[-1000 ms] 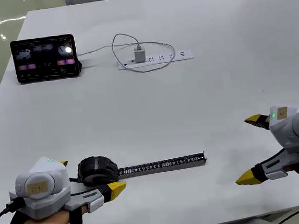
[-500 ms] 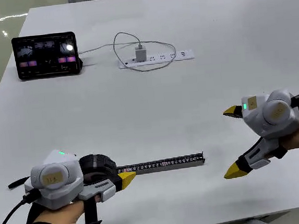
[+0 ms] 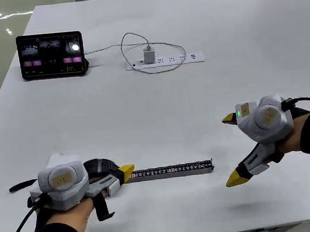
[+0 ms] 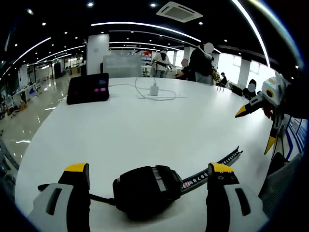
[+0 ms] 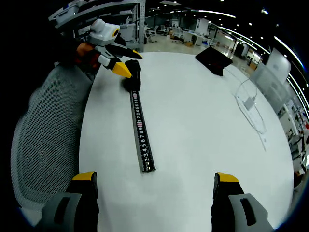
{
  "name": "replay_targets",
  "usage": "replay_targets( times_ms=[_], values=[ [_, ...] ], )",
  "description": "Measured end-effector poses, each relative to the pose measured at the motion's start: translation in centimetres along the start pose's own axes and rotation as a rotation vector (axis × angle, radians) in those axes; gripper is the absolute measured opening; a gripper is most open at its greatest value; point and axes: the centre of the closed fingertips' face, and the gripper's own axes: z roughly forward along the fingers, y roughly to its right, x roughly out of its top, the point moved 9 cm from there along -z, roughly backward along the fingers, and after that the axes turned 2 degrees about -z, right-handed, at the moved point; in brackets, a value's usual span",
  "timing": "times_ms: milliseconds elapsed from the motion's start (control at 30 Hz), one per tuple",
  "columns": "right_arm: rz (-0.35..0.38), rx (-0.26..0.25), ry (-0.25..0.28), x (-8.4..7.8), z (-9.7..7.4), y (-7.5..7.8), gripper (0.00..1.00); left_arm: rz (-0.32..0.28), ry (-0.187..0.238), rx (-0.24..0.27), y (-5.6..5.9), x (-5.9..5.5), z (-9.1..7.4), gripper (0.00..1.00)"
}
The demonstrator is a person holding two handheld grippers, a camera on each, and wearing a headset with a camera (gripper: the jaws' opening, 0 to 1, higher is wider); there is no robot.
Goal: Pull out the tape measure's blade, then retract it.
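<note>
We are holding the left gripper around the black tape measure case. Its yellow-tipped jaws are standing spread on either side of the case, and we cannot tell whether they are touching it. The case is sitting on the white table near its front edge. The blade is lying flat, pulled out from the case toward the right gripper. In the right gripper view we are reading small digits along the blade, 2 through 9 from its free end, with a reddish mark farther on. The right gripper is hovering well apart from the case, just past the blade's free end, its jaws spread wide with nothing between them. Each gripper is wearing a yellow label, its writing too small to read. Far beyond the case, a tablet is showing pink tiles, and a white power strip is carrying a plugged-in charger with a looped cable.
</note>
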Motion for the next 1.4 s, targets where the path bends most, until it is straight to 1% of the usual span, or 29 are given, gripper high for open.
replay_targets(
  times_ms=[67,100,133,167,233,300,333,367,433,500,567,600,667,700,733,767,867,967,1133,1200,1300,1367,1400],
  values=[
    [-0.004,0.010,-0.004,0.2,0.4,0.1,0.99,-0.003,0.008,0.026,-0.2,-0.2,0.0,0.99],
    [-0.008,0.014,-0.005,0.2,0.6,0.2,0.99,-0.009,0.010,0.030,-0.3,-0.3,0.1,0.99],
    [-0.013,0.020,-0.009,0.3,0.9,0.3,0.99,-0.045,0.018,0.042,-0.4,-0.5,0.2,0.99],
    [-0.015,0.024,-0.011,0.4,1.1,0.3,0.99,-0.061,0.025,0.048,-0.5,-0.5,0.2,0.99],
    [-0.022,0.034,-0.013,0.6,1.5,0.4,0.99,-0.075,0.047,0.056,-0.7,-0.9,0.4,0.99],
    [-0.025,0.039,-0.021,0.7,1.8,0.3,0.99,-0.088,0.060,0.059,-0.7,-1.1,0.6,0.99],
    [-0.026,0.045,-0.025,0.6,2.0,0.4,0.99,-0.087,0.069,0.063,-0.6,-1.2,0.6,0.99],
    [-0.029,0.050,-0.026,0.5,2.2,0.5,0.99,-0.064,0.084,0.070,-0.6,-1.3,0.7,0.99],
    [-0.031,0.059,-0.029,0.4,2.5,0.4,0.99,-0.044,0.082,0.068,-0.3,-1.5,0.8,0.99],
    [-0.030,0.065,-0.035,0.4,2.7,0.5,0.99,-0.020,0.067,0.072,-0.1,-1.9,0.9,0.99],
    [-0.032,0.070,-0.037,0.4,2.8,0.5,0.99,-0.020,0.066,0.070,-0.1,-2.1,0.9,0.99],
    [-0.032,0.072,-0.038,0.4,2.9,0.6,0.99,-0.020,0.066,0.068,-0.1,-2.2,0.9,0.99],
    [-0.034,0.074,-0.037,0.5,3.1,0.7,0.99,-0.034,0.081,0.062,-0.4,-2.5,1.0,0.99],
    [-0.035,0.078,-0.035,0.6,3.3,0.7,0.99,-0.027,0.075,0.072,-0.5,-2.7,1.1,0.99],
    [-0.050,0.086,-0.022,0.7,3.4,0.7,0.99,-0.016,0.068,0.082,-0.7,-2.8,1.1,0.99],
    [-0.062,0.088,-0.015,0.8,3.5,0.7,0.99,-0.008,0.070,0.085,-0.7,-2.8,1.1,0.99],
    [-0.061,0.098,-0.009,1.0,3.8,0.6,0.99,-0.005,0.076,0.083,-0.8,-2.8,1.2,0.99],
    [-0.053,0.107,-0.004,0.9,4.0,0.5,0.96,-0.013,0.088,0.069,-0.6,-2.7,1.2,0.99],
    [-0.040,0.107,-0.011,0.5,4.4,0.6,0.93,-0.048,0.086,0.055,-0.5,-2.7,1.3,0.99],
    [-0.034,0.106,-0.014,0.4,4.4,0.6,0.92,-0.051,0.087,0.049,-0.4,-2.7,1.2,0.97],
    [-0.038,0.097,-0.023,0.2,4.5,0.4,0.87,-0.049,0.091,0.040,-0.2,-2.7,1.2,0.93],
    [-0.044,0.094,-0.024,0.2,4.5,0.4,0.81,-0.048,0.093,0.033,0.0,-2.7,1.3,0.94],
    [-0.052,0.093,-0.026,0.3,4.6,0.3,0.78,-0.044,0.087,0.030,0.1,-2.7,1.4,0.94]
  ],
)
